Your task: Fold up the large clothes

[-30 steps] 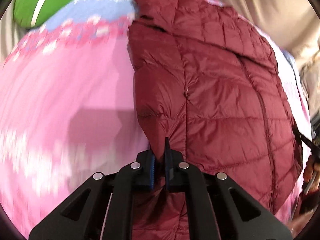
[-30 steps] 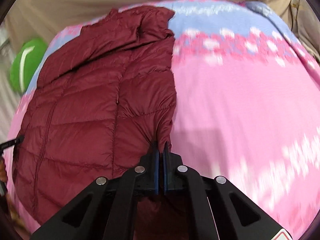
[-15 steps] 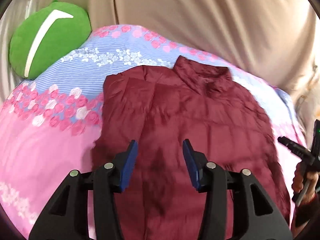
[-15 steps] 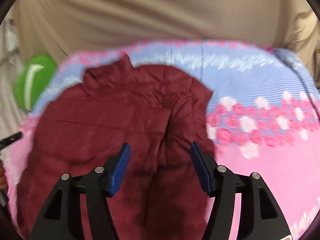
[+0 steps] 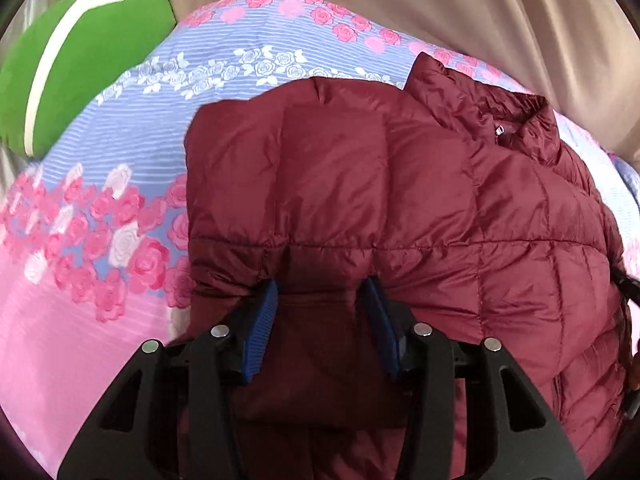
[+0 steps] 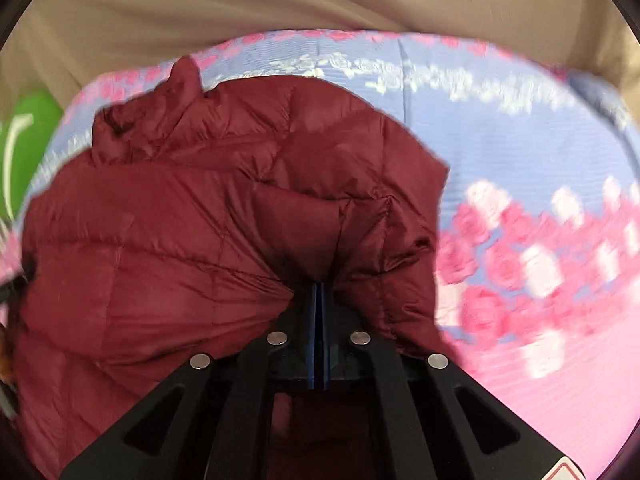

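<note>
A dark red quilted puffer jacket (image 5: 400,208) lies on the bed with its collar (image 5: 500,120) at the far side. My left gripper (image 5: 322,292) is open, its blue pads (image 5: 260,324) astride a fold of jacket fabric at the near left edge. In the right wrist view the jacket (image 6: 160,240) fills the left half. My right gripper (image 6: 320,286) is shut on a pinched fold of the jacket near its right edge.
The bed carries a pink and blue rose-print sheet (image 5: 100,220), also seen in the right wrist view (image 6: 540,220). A green round cushion (image 5: 72,52) sits at the far left. Beige curtain (image 6: 320,0) hangs behind the bed.
Both grippers let go of the jacket hem half a second ago and moved forward. Now the right gripper has shut on a jacket fold; the left stays open over the fabric.
</note>
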Motion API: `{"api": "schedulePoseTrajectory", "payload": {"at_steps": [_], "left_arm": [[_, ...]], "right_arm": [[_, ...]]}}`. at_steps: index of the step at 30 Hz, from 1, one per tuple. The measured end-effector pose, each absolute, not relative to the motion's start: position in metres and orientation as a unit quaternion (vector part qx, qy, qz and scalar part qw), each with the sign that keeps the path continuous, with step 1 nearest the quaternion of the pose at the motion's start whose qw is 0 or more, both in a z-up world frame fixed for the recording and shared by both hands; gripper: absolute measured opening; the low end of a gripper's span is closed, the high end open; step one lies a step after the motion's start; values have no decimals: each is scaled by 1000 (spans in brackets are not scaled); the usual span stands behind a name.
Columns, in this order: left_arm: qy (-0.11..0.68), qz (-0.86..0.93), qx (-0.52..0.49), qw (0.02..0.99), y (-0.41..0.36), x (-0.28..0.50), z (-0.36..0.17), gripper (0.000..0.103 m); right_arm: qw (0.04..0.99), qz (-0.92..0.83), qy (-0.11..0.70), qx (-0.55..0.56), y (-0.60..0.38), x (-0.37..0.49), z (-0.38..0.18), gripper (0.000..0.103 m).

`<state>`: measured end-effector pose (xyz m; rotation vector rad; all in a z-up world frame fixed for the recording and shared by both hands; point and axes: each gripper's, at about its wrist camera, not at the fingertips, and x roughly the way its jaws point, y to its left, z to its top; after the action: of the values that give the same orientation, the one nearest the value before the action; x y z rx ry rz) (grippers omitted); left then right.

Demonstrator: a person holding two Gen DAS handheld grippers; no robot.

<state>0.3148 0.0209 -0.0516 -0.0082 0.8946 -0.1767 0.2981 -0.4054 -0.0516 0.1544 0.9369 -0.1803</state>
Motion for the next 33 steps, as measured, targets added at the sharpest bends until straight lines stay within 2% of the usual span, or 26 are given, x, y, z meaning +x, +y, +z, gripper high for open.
{"api": "schedulePoseTrajectory", "payload": {"at_steps": [3,4,5,9,11,14,16,19,22,23,27,28,30,31,33], "left_arm": [[418,-104,-18,902,24,307,-24,42],[407,-112,-22,906,23,305,-12,43],[391,-120,-28,912,20,305,3,44],[374,-144,-29,916,-12,329,26,46],[388,-136,-21,911,-30,355,16,46],[403,-94,2,910,-37,390,-13,46],[414,-72,0,907,-28,408,-31,48],[415,-65,-31,907,-4,421,-48,48],[405,-66,-37,911,0,420,-50,47],[403,-61,-31,913,-3,418,-49,46],[397,-78,-45,913,-19,414,-35,46],[398,-83,-49,912,-24,414,-32,46],[404,-89,-41,910,-39,418,-27,46],[401,-87,-39,911,-42,417,-25,46],[393,-95,-42,914,-42,414,-15,46]], "right_arm": [[905,-118,402,70,-402,288,-10,6],[913,-115,384,74,-399,287,3,14],[919,-97,372,84,-395,290,16,14],[911,19,398,108,-353,340,21,14],[899,32,425,102,-335,372,4,9],[891,28,443,95,-333,399,-15,5],[892,-1,442,96,-354,405,-23,0],[886,-92,434,132,-423,406,-29,0],[884,-84,414,201,-451,388,-21,1],[893,-74,402,190,-445,382,-12,13],[900,15,419,119,-386,394,-3,13],[899,20,426,98,-372,403,-6,12],[894,-14,445,49,-350,436,-19,4],[894,-32,444,55,-351,445,-21,0],[900,-44,420,112,-360,445,-10,0]]}}
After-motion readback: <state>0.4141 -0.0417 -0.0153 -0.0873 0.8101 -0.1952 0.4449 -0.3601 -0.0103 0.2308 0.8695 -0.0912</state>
